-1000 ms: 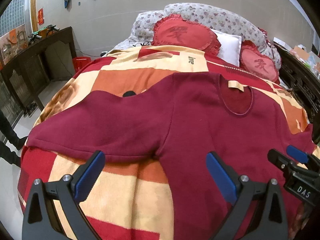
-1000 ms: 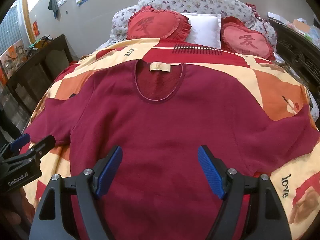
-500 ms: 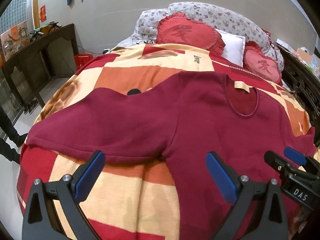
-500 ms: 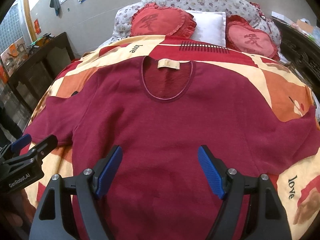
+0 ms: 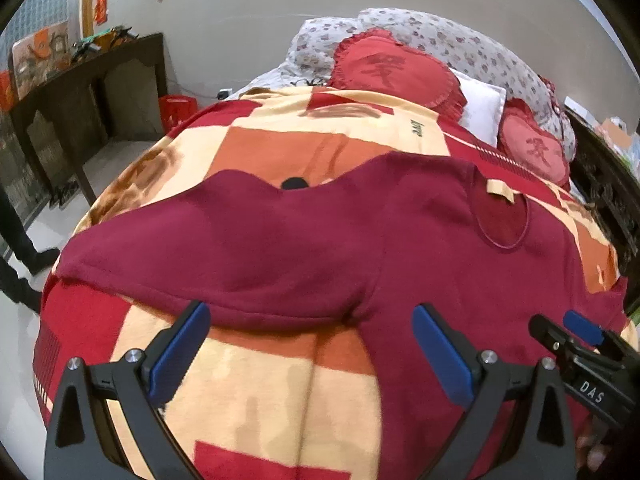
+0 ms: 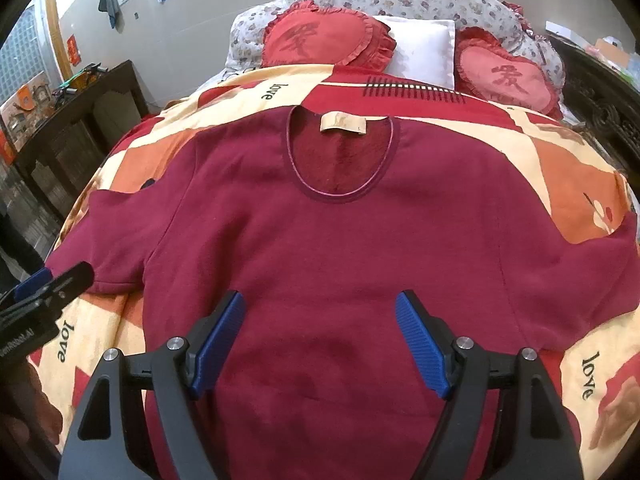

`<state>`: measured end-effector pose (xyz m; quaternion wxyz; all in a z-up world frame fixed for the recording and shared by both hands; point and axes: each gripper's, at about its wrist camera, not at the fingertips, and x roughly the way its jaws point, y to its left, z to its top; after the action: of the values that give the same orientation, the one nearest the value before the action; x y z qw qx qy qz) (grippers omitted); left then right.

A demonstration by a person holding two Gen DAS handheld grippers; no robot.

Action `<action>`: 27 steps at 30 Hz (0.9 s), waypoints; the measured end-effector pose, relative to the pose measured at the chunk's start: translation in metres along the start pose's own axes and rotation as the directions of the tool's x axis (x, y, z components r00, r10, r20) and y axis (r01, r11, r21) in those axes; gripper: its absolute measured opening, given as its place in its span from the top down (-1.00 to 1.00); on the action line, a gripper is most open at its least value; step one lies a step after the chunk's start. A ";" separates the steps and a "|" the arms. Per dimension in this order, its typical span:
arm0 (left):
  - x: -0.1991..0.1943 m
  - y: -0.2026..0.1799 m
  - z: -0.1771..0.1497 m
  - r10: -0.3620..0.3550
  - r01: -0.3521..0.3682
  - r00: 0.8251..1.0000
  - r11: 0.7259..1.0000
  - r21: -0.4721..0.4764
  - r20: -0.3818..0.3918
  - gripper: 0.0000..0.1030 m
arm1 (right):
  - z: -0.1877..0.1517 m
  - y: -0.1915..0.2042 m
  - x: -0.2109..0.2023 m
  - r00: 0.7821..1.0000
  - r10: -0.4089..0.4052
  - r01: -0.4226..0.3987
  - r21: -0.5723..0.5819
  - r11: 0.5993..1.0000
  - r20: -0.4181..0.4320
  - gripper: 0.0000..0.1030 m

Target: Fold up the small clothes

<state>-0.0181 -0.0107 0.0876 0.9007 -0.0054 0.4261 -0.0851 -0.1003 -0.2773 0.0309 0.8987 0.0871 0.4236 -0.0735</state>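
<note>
A dark red long-sleeved top lies spread flat on the bed, neckline and beige label toward the pillows, both sleeves stretched out sideways. My left gripper is open, hovering just short of the left sleeve and its armpit seam, with nothing between its blue pads. Over the lower body of the top my right gripper also stands open and empty. Each gripper shows at the edge of the other's view: the right gripper and the left gripper.
The patchwork blanket in red, orange and cream covers the bed. Two red heart cushions and a white pillow sit at the head. A dark wooden cabinet stands left of the bed, a carved dark frame to the right.
Both grippers have moved forward and lower toward the top, so it looms larger. The left one has closed in on the sleeve. Neither has shut; the top has not moved.
</note>
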 end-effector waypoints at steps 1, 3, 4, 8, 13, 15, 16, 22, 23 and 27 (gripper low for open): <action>0.000 0.008 0.001 -0.003 0.003 1.000 1.000 -0.020 -0.005 -0.99 | 0.000 0.001 0.000 1.000 0.003 -0.003 -0.001 1.000 -0.001 -0.93; -0.004 0.029 0.003 -0.006 0.006 1.000 0.998 -0.068 -0.002 -0.99 | 0.001 0.003 0.001 1.000 0.011 -0.011 -0.004 1.000 -0.001 -0.93; -0.006 0.042 0.004 0.002 -0.002 1.000 0.996 -0.093 0.003 -0.99 | 0.001 0.004 0.002 1.000 0.015 -0.015 -0.006 1.000 -0.001 -0.93; -0.009 0.105 0.007 0.054 -0.050 0.998 0.977 -0.205 0.013 -0.99 | 0.001 0.008 0.006 0.999 0.034 -0.034 -0.008 0.999 -0.015 -0.93; 0.007 0.185 0.007 0.072 -0.076 0.997 0.911 -0.405 -0.025 -0.86 | 0.001 0.015 0.009 0.999 0.044 -0.045 -0.015 0.999 -0.024 -0.93; 0.021 0.215 0.004 0.050 -0.072 0.997 0.862 -0.501 -0.057 -0.81 | 0.002 0.018 0.010 0.999 0.045 -0.046 -0.019 0.999 -0.029 -0.93; 0.029 0.228 0.002 0.034 -0.068 0.997 0.835 -0.546 -0.072 -0.72 | 0.002 0.019 0.012 0.998 0.046 -0.046 -0.022 0.999 -0.033 -0.93; 0.057 0.268 -0.001 -0.002 -0.027 0.999 0.704 -0.710 -0.040 -0.62 | 0.003 0.022 0.016 0.998 0.042 -0.043 -0.025 0.999 -0.046 -0.93; 0.061 0.270 0.003 0.010 -0.033 0.999 0.706 -0.707 -0.037 -0.62 | 0.003 0.022 0.016 0.998 0.041 -0.042 -0.024 0.999 -0.045 -0.93; 0.071 0.264 0.016 0.067 -0.113 0.993 0.759 -0.642 -0.095 0.16 | 0.005 0.012 0.015 0.999 0.035 -0.035 0.000 0.999 -0.035 -0.93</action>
<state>0.0771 0.2375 0.0216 0.8321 -0.2915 0.4587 0.1100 -0.0851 -0.2678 0.0237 0.8923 0.0956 0.4376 -0.0564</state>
